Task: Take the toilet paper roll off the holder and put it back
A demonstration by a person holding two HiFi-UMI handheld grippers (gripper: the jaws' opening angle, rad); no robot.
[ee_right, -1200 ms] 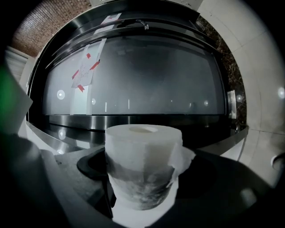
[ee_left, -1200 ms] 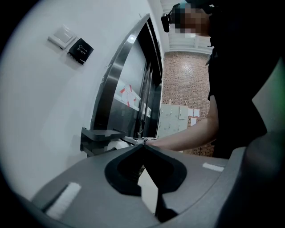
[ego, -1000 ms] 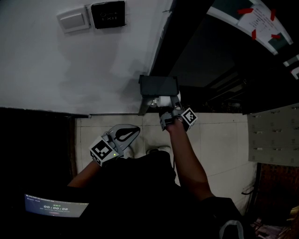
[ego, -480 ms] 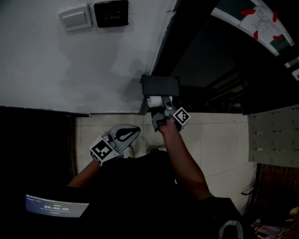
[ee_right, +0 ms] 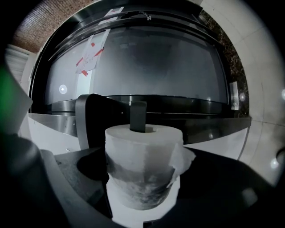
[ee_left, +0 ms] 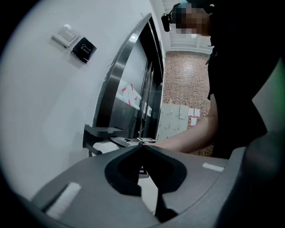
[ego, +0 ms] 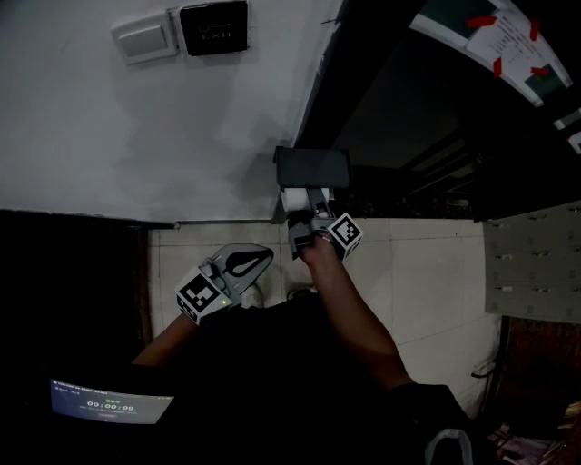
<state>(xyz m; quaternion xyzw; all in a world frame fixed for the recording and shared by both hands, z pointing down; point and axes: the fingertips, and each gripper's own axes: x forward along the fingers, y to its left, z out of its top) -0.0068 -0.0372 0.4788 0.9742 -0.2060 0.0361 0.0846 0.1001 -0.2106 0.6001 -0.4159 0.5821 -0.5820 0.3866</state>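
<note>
My right gripper [ego: 304,214] is shut on the white toilet paper roll [ego: 295,198], its jaws pressing on both sides of the roll [ee_right: 142,164]. The roll sits just under the black wall holder [ego: 311,166], and the holder's dark peg [ee_right: 138,116] enters the roll's core from the far end. A loose torn flap of paper hangs off the roll's right side. My left gripper [ego: 258,258] hangs lower left, shut and empty, its tips touching [ee_left: 142,146]. From the left gripper view the holder [ee_left: 100,131] and the roll [ee_left: 101,147] appear beyond those tips.
The holder is fixed on a white wall [ego: 163,136] beside a dark metal door frame [ego: 318,100]. A white switch [ego: 143,38] and a black exit plate [ego: 211,27] are higher on the wall. Grey lockers [ego: 536,263] stand right. A lit screen [ego: 109,400] glows at lower left.
My right gripper has moved left with the roll, bringing it under the holder and onto the peg. The left gripper has stayed where it was.
</note>
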